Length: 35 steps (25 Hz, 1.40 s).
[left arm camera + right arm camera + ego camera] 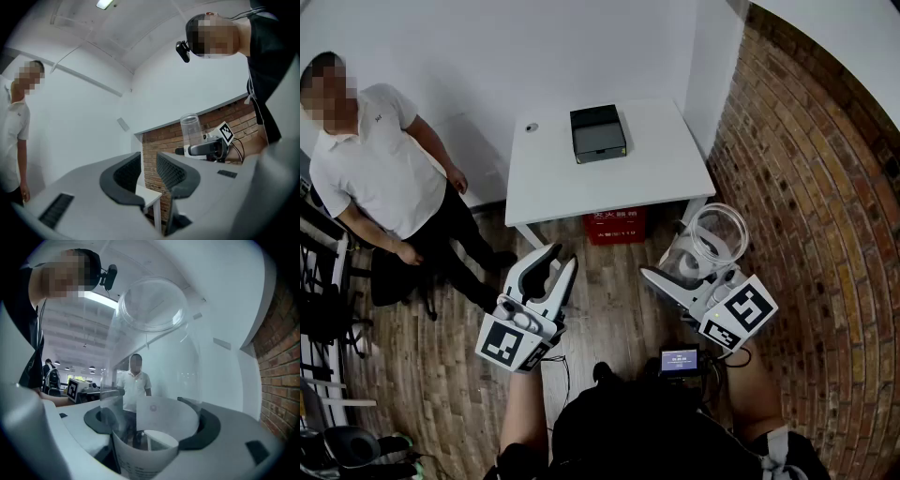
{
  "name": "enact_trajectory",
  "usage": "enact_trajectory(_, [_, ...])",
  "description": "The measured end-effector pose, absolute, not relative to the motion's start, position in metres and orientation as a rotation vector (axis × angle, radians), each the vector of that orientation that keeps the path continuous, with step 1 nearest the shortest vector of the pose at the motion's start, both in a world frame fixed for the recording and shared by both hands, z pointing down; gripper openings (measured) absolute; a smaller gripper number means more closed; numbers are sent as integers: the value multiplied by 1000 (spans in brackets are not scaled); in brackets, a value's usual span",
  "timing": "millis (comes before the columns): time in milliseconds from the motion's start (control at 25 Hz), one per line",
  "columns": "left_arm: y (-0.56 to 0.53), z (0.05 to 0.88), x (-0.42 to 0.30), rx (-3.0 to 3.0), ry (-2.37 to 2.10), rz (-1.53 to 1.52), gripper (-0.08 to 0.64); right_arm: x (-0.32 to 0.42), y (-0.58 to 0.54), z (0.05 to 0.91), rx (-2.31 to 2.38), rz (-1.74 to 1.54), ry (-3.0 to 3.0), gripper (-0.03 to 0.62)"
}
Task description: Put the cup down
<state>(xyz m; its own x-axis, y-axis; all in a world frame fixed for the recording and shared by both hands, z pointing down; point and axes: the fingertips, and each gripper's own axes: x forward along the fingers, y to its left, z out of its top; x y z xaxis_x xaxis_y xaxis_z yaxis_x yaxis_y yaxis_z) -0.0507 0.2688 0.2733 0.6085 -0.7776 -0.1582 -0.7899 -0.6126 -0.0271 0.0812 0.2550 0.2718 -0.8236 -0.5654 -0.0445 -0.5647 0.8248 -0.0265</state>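
Observation:
A clear plastic cup (712, 239) with a white paper label near its base is held in the air over the wood floor, its mouth tilted up. My right gripper (698, 272) is shut on it, the jaws spread wide around its lower part. In the right gripper view the cup (154, 357) fills the middle between the dark pads (206, 425). My left gripper (551, 272) hangs to the left, open by a narrow gap with nothing in it. From the left gripper (149, 171) view the cup (190, 129) stands upright in the right gripper (206, 149).
A white table (581, 183) stands ahead against the white wall, carrying a black box (598, 132) and a small round object (532, 127). A red box (614, 225) sits under it. A person (375, 178) stands at the left. A brick wall (806, 187) runs along the right.

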Motion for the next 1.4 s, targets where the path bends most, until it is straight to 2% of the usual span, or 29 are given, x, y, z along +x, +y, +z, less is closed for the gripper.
enact_trajectory(1000, [269, 280, -48, -2744, 1332, 187, 105, 87, 255, 270, -916, -37, 2923, 382])
enact_trajectory(1400, [264, 279, -15, -2714, 1371, 199, 132, 120, 247, 275, -916, -15, 2934, 382])
